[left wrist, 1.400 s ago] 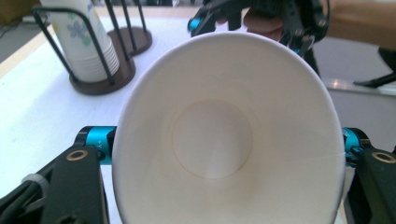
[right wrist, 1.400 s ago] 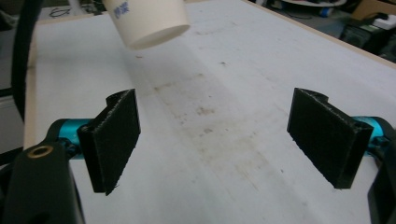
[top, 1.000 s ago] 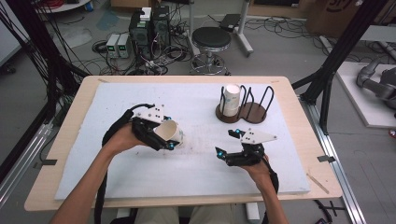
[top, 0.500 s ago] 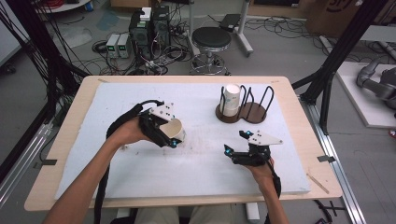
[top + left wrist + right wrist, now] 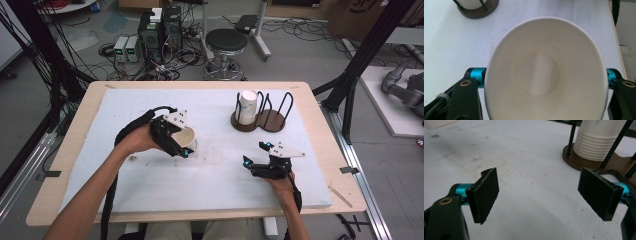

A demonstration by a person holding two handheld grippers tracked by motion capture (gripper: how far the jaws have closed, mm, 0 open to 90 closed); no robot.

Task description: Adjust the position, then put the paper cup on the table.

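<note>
Item: one paper cup (image 5: 186, 140), pinched in my left claw (image 5: 184, 145).
My right claw (image 5: 256, 162) hangs spread and empty over the tabletop (image 5: 215, 175); cup's mouth faces me, axis pointing on toward the cup stack (image 5: 246, 106) in its rack (image 5: 270, 117) beyond; right claw is nearer it.

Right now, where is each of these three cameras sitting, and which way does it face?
High view: fixed above the person's side, looking forward and down on the white table; both forearms, the left gripper and the right gripper show.
Left gripper view: rides that gripper, looking into the paper cup squeezed between its jaws.
Right gripper view: rides that gripper, looking along its open, empty jaws toward the cup stack.
Shared: the wooden cup holder with its cup stack shows in all three.
</note>
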